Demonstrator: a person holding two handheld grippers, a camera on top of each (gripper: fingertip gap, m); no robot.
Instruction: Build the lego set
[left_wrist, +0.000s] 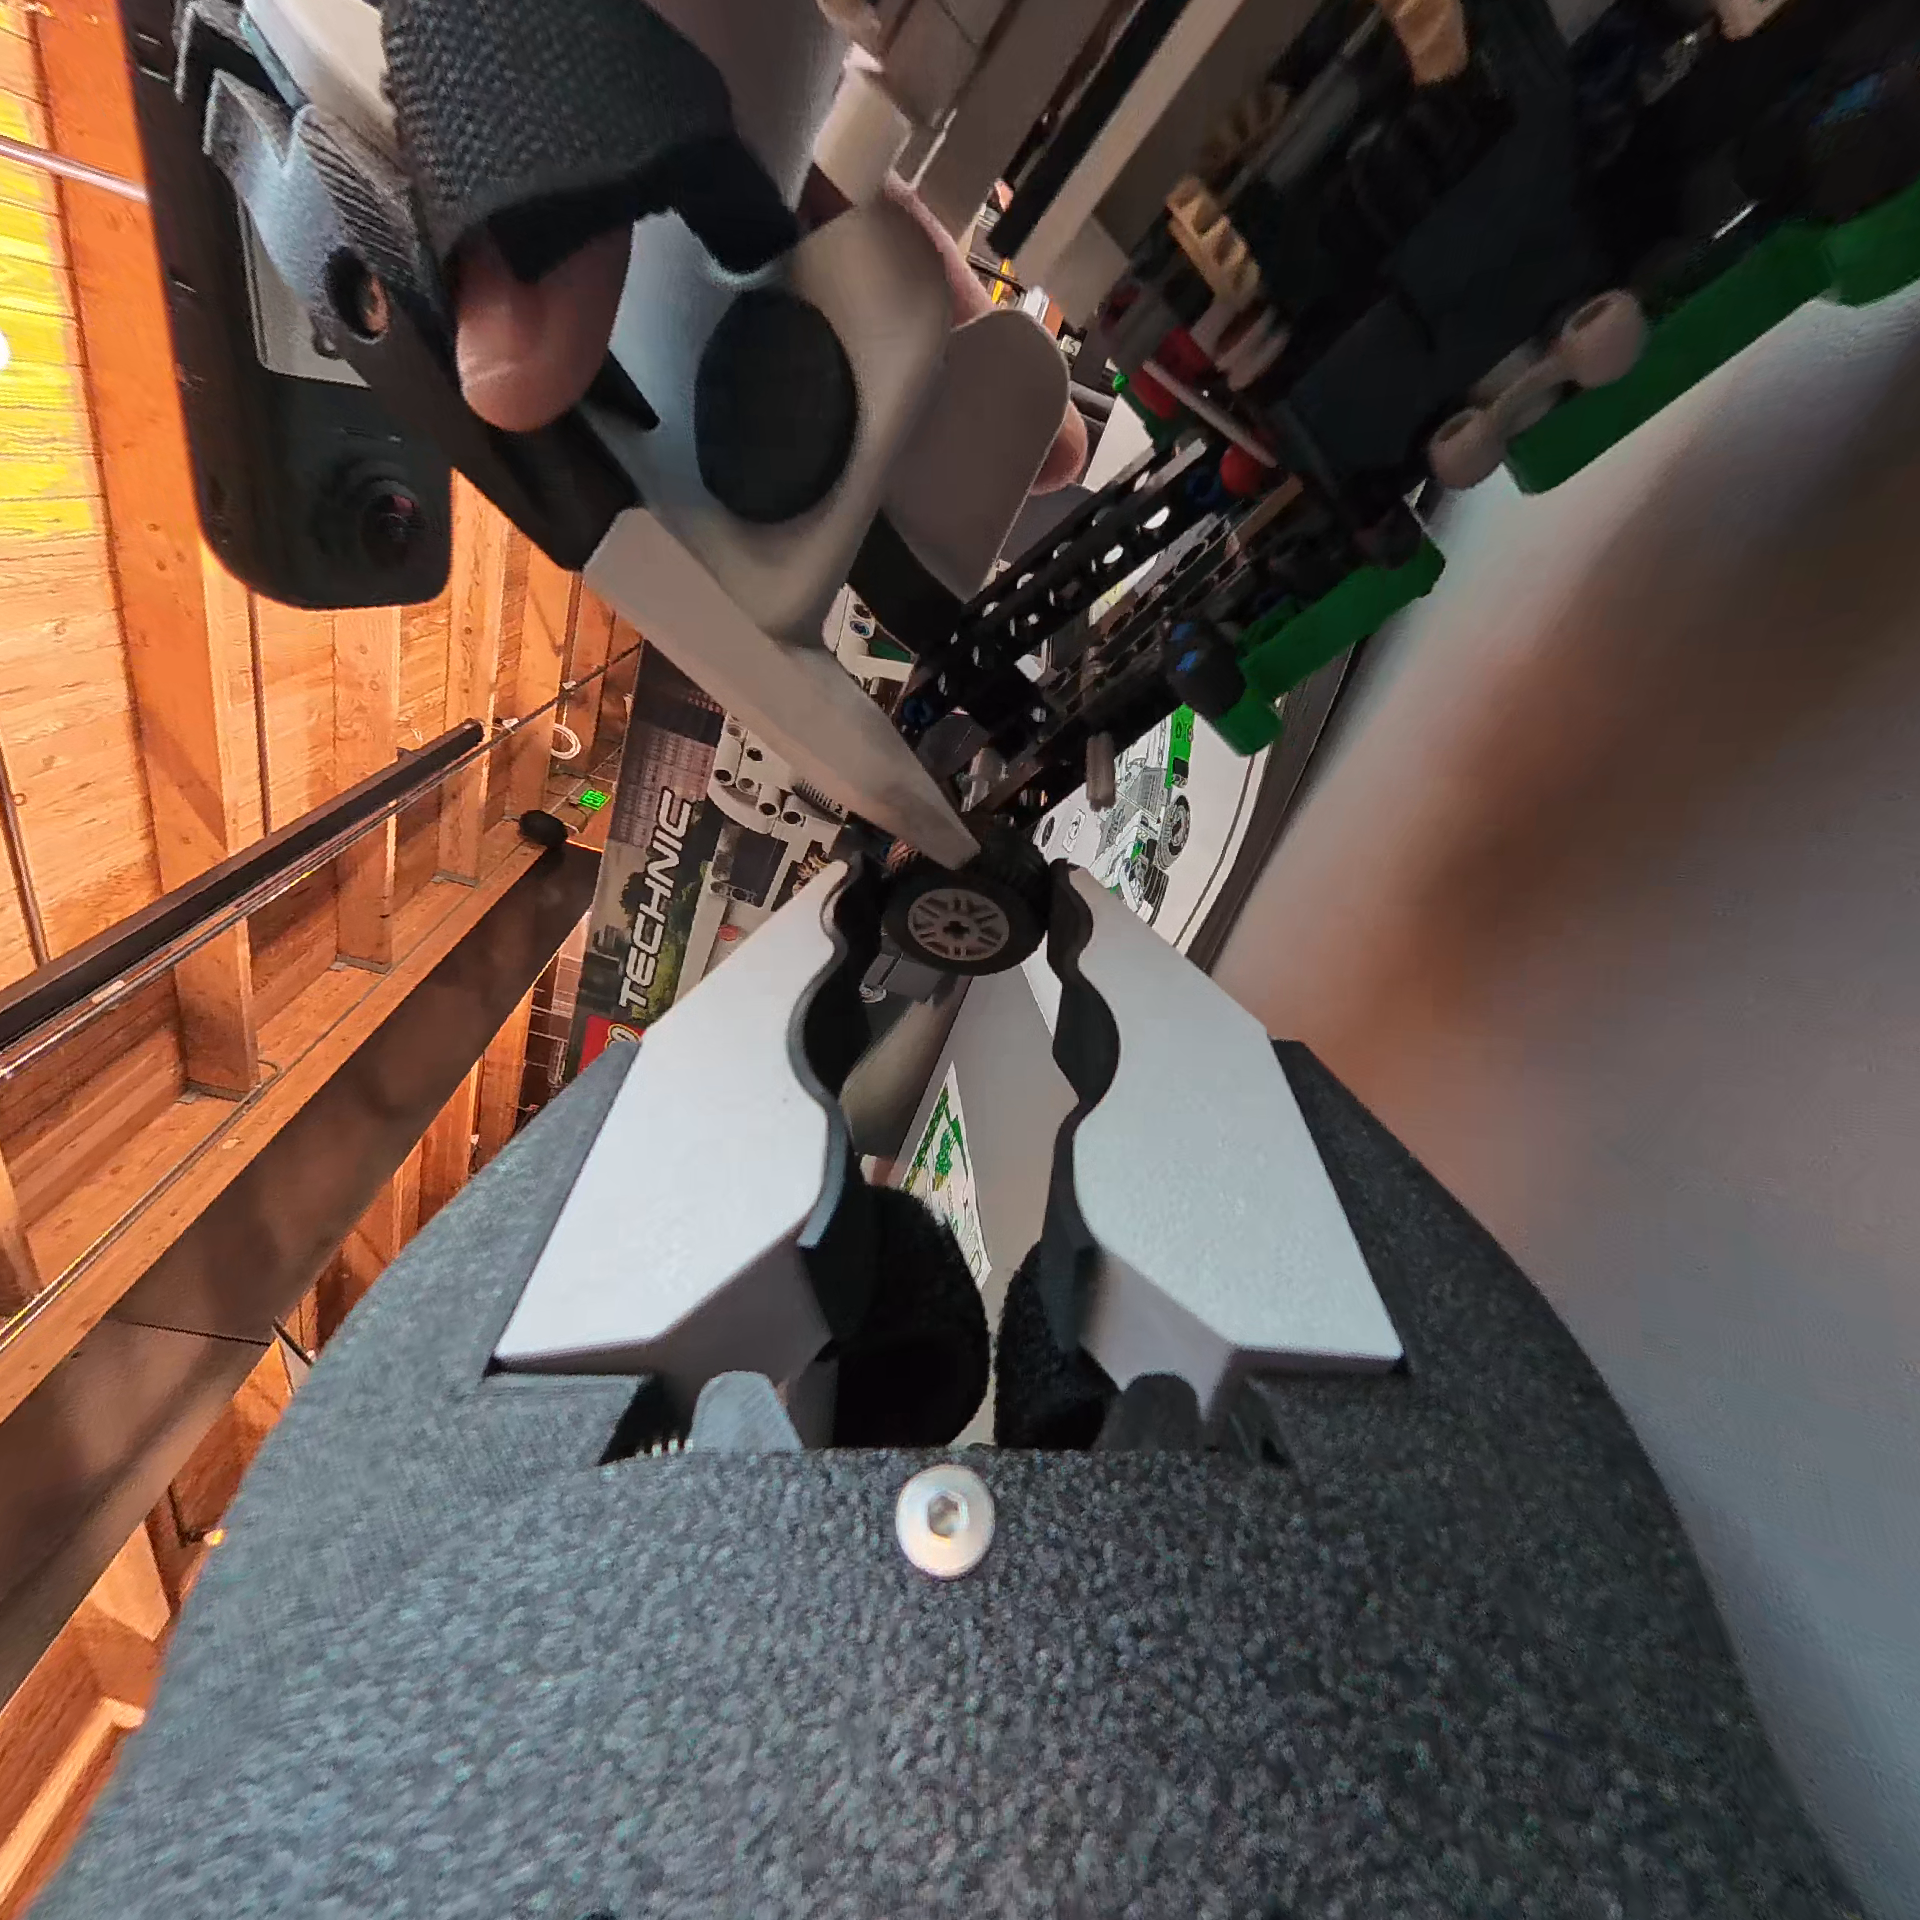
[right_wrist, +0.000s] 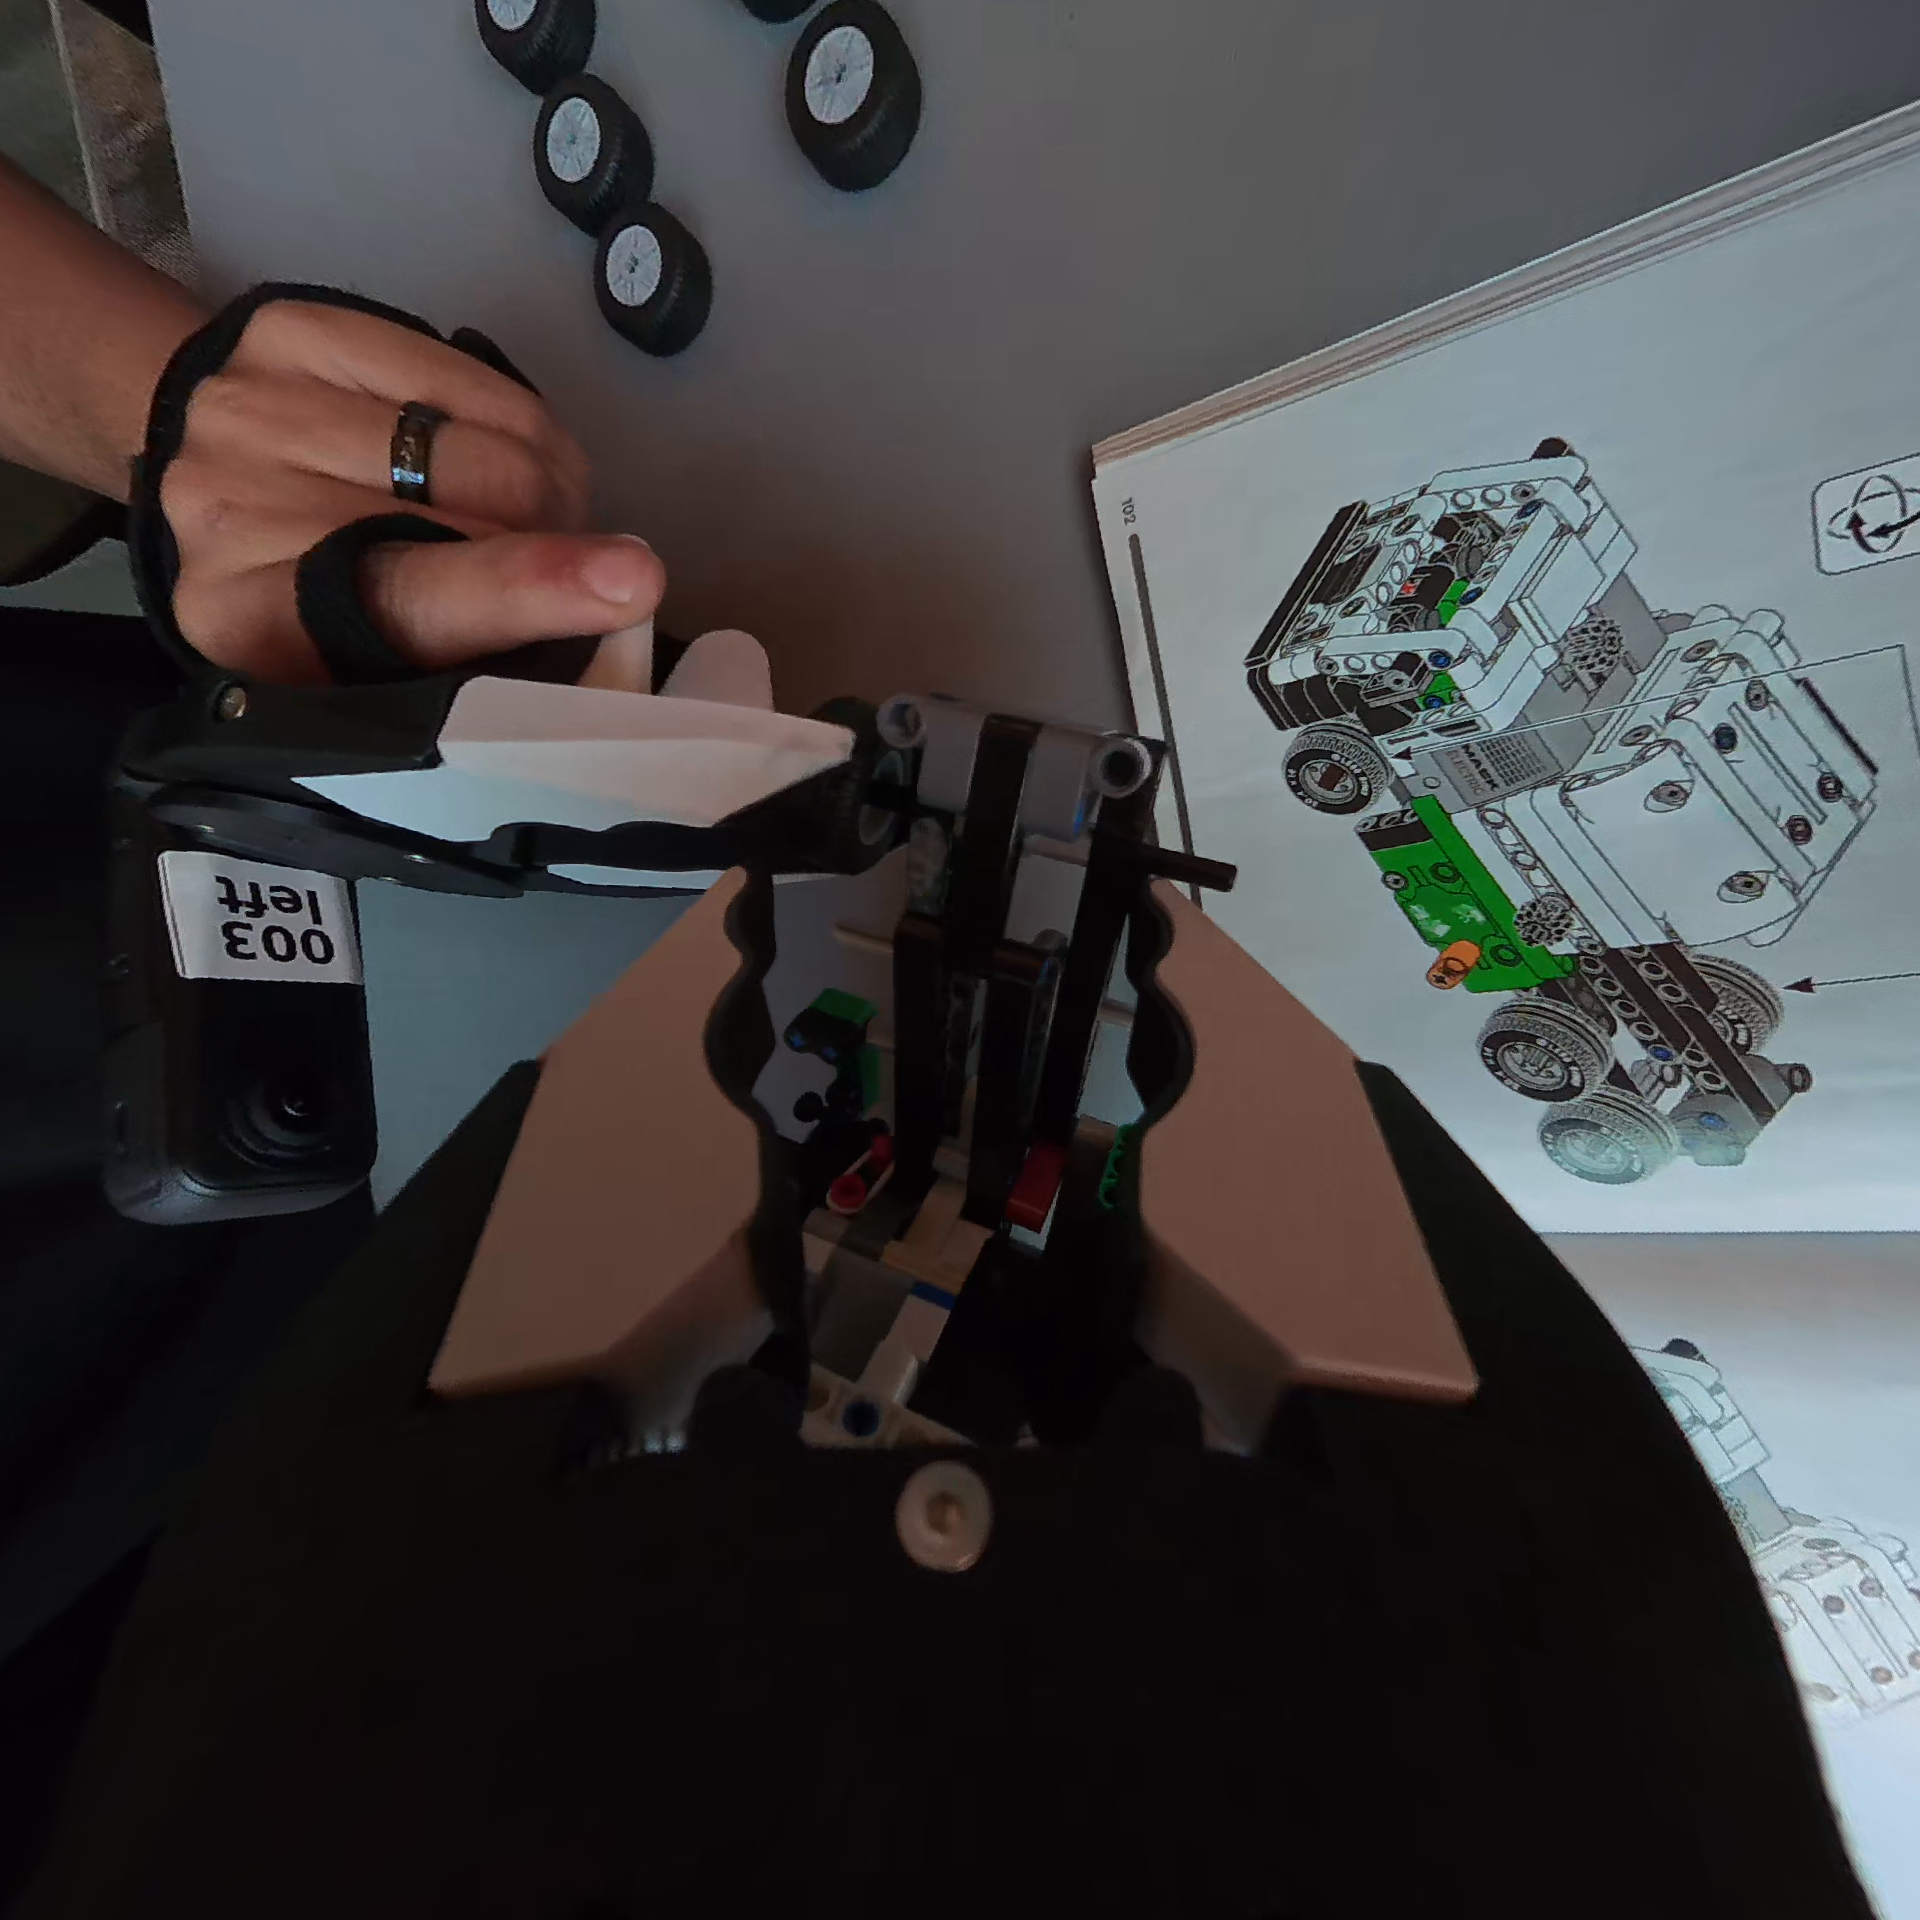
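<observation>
The part-built lego truck (right_wrist: 1003, 935), with black beams and green and red parts, sits between the fingers of my right gripper (right_wrist: 948, 935), which is shut on it and holds it off the table. My left gripper (left_wrist: 954, 902) is shut on a small wheel (left_wrist: 961, 920) with a black tyre and grey hub. It holds the wheel against the end of the truck's frame (left_wrist: 1049, 634). In the right wrist view the left gripper (right_wrist: 831, 805) comes in from the left, with the wheel (right_wrist: 871, 816) at the grey end piece (right_wrist: 966, 769). One of the right gripper's fingers (left_wrist: 810, 665) touches the wheel's top.
Several loose wheels (right_wrist: 652, 275) lie on the grey table (right_wrist: 935, 416) at the back. The open instruction booklet (right_wrist: 1558, 831) lies to the right. The set's box (left_wrist: 665, 894) stands behind, in front of a wooden wall (left_wrist: 156, 831). A person's hand (right_wrist: 364, 499) holds the left gripper. My two grippers' fingertips are within a few centimetres of each other.
</observation>
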